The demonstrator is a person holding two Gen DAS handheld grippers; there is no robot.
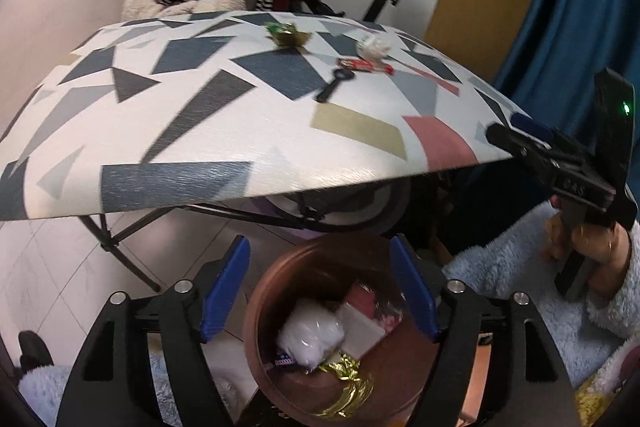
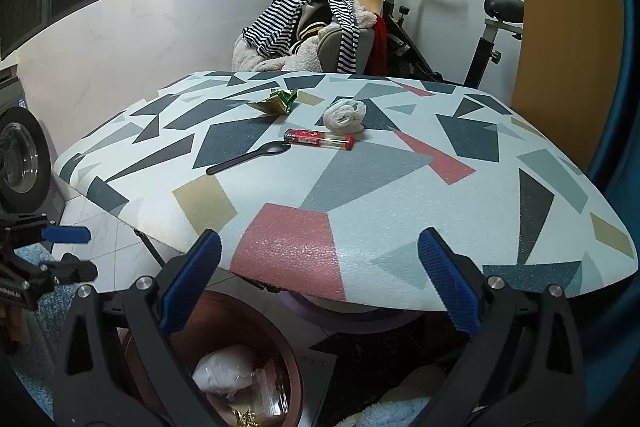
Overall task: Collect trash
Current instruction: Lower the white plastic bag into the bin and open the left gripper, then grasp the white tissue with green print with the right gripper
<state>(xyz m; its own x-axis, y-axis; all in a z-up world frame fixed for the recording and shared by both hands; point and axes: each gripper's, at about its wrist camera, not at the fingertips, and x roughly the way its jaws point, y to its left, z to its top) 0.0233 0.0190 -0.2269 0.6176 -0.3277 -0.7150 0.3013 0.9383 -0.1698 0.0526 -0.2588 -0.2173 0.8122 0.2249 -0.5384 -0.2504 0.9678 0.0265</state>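
Left hand-held gripper (image 1: 320, 291) spread, empty, above brown bin (image 1: 280, 367) | right hand-held gripper (image 2: 320, 283) spread, empty, over desk (image 2: 400, 187) edge | crumpled tissue (image 2: 345, 115) mid-desk, beyond bin: light, soft; pinch across its bulk.

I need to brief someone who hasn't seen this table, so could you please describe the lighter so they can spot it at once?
Start at the table with the geometric pattern. Near its middle, four small things cluster: a green wrapper, a white tissue, a black spoon and the lighter. The lighter lies flat just in front of the tissue, by the spoon's bowl, the only red, see-through stick.
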